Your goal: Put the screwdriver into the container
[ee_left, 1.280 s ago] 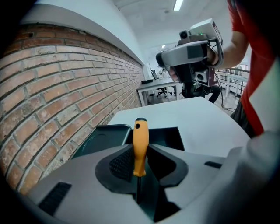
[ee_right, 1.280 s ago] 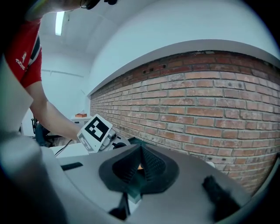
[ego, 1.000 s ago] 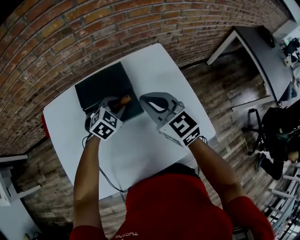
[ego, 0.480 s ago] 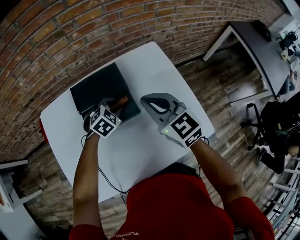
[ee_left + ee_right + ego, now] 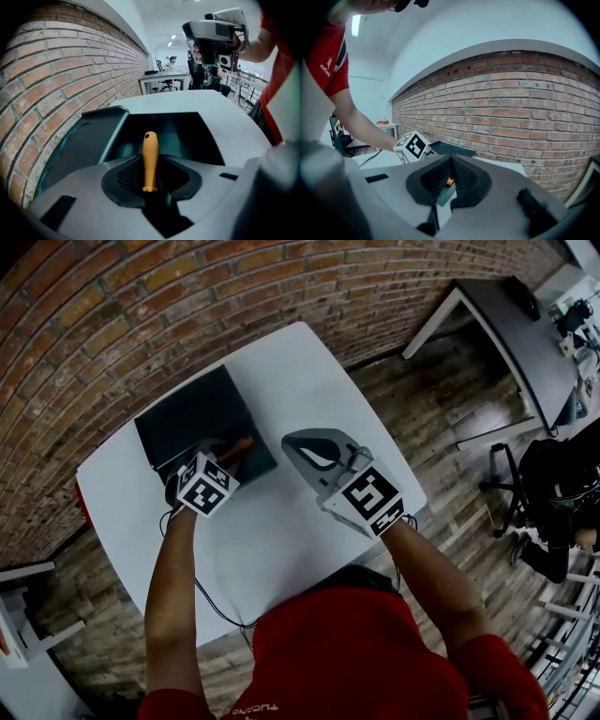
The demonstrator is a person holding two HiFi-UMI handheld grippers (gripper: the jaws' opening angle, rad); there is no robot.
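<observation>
Left gripper view is showing the left gripper (image 5: 150, 180) holding the screwdriver (image 5: 150, 157) by its orange handle. The handle is lying between the two dark pads and projecting forward, roughly level, over the open cavity of the container (image 5: 187, 129). The jaws are opening at this moment, with the pads touching the handle on both sides. The shaft is hidden in the gap behind the pads. The container's lid (image 5: 77, 140) is lying open on the left, next to the brick wall (image 5: 51, 70).

Head view is showing the dark container sitting on the far left part of the white table (image 5: 309, 390), near the wall. The left gripper is hovering over the container's near right corner, with the orange handle pointing across that corner. The right gripper (image 5: 292, 439) is hovering above bare tabletop just right of the container, apart from it.

Right gripper view is showing the right gripper's jaws drawn together at their tips, with nothing clamped between them. Beyond the tips, the left gripper's marker cube (image 5: 412, 146) is standing in front of the container.
</observation>
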